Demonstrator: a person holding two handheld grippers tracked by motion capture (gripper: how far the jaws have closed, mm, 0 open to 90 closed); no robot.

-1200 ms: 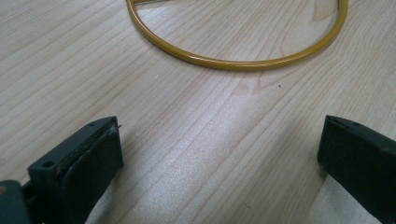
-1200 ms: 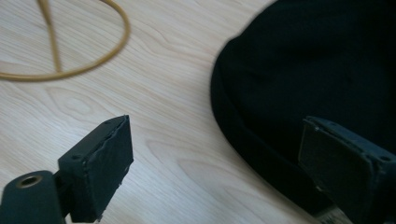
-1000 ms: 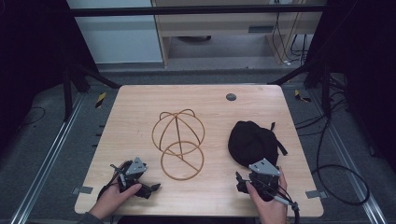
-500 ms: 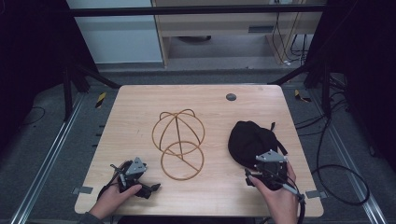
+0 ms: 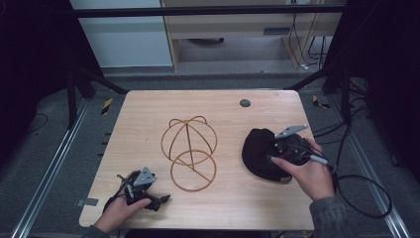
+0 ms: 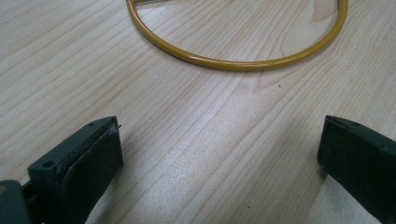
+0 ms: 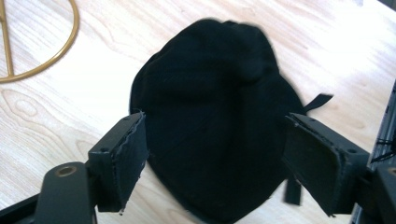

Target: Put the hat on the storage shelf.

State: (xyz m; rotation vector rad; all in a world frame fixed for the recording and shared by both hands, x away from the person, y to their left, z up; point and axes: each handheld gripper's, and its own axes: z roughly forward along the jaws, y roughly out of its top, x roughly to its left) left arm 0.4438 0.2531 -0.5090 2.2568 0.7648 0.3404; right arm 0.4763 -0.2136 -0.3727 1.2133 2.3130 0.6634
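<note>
1. Right gripper (image 5: pixel 275 148) hangs over the black cap (image 5: pixel 260 153), near the table's right edge. Its jaws have just been closing; in the right gripper view they stand apart on either side of the cap (image 7: pixel 215 116), pads clear of the cloth, nothing held.
2. Cap lies flat on the table (image 5: pixel 148 114), right of the gold wire stand (image 5: pixel 190 151), apart from it. A strap sticks out at the cap's far side in the right gripper view.
3. Left gripper (image 5: pixel 148 196) sits at the table's near left corner, in the left hand (image 5: pixel 119 213). Jaws wide open, empty; bare wood between them.
4. Stand's base ring (image 6: pixel 238 51) lies ahead of the left jaws, not touching.
</note>
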